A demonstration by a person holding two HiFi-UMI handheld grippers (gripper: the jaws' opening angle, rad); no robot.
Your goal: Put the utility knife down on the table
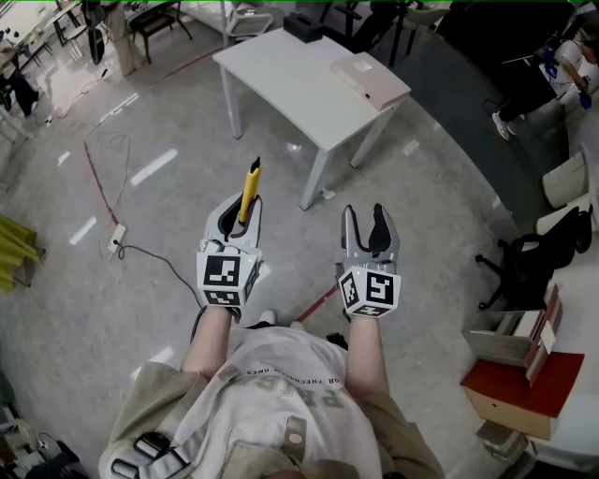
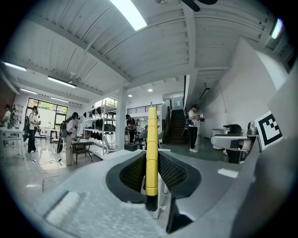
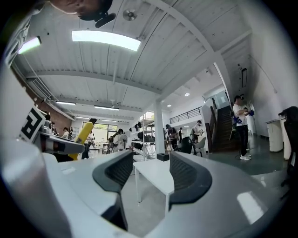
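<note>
A yellow utility knife (image 1: pixel 250 190) with a black tip stands clamped between the jaws of my left gripper (image 1: pixel 241 217), sticking forward past the fingertips. In the left gripper view the knife (image 2: pixel 151 153) runs upright between the two black pads. It also shows in the right gripper view, where the knife (image 3: pixel 84 133) is off at the left. My right gripper (image 1: pixel 368 227) stands open with nothing between its jaws, beside the left one. The white table (image 1: pixel 281 79) lies ahead of both grippers, and in the right gripper view the table (image 3: pixel 160 174) shows between the open jaws.
A flat beige box (image 1: pixel 369 79) and a small black box (image 1: pixel 303 25) lie on the table's far side. A red cable and a power strip (image 1: pixel 115 239) trail on the floor at left. Shelves with boxes (image 1: pixel 524 374) and a black chair (image 1: pixel 538 257) stand at right.
</note>
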